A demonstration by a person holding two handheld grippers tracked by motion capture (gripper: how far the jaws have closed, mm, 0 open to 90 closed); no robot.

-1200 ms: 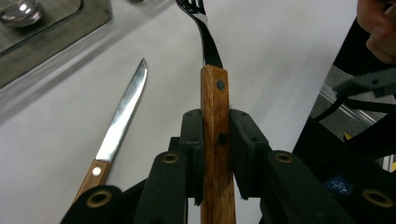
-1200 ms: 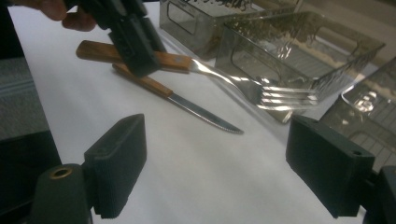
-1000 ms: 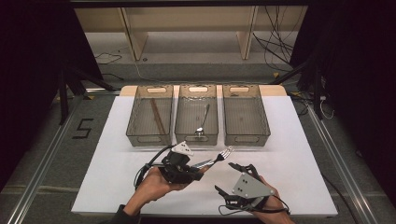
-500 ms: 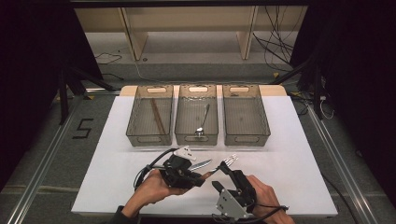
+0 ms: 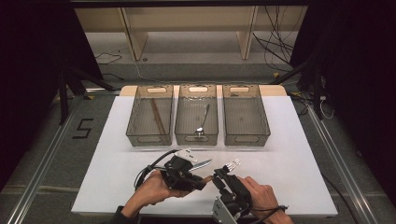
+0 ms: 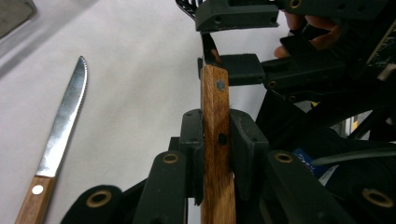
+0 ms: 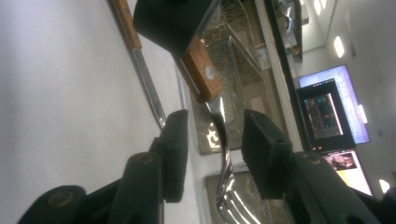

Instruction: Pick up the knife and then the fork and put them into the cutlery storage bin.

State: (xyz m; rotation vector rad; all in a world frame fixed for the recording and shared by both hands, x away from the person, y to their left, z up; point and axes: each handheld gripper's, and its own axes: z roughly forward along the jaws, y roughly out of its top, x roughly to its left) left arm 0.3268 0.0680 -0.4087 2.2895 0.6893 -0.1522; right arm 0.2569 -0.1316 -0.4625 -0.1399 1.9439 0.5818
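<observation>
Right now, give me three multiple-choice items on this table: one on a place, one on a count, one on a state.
1. Where does the spoon lie?
A. In the left bin
B. In the middle bin
C. In the right bin

2. How many bins stand on the table?
A. Five
B. Two
C. Three

3. What is the left gripper doing?
A. It is shut on the fork
B. It hangs open above the table
C. It is shut on a spoon

Key: 1 B, the high view shows the spoon inside the middle bin. 2 C, a left bin, the middle bin and a right bin stand in one row. 3 A, the left gripper view shows both pads pressed on the fork's wooden handle.
</observation>
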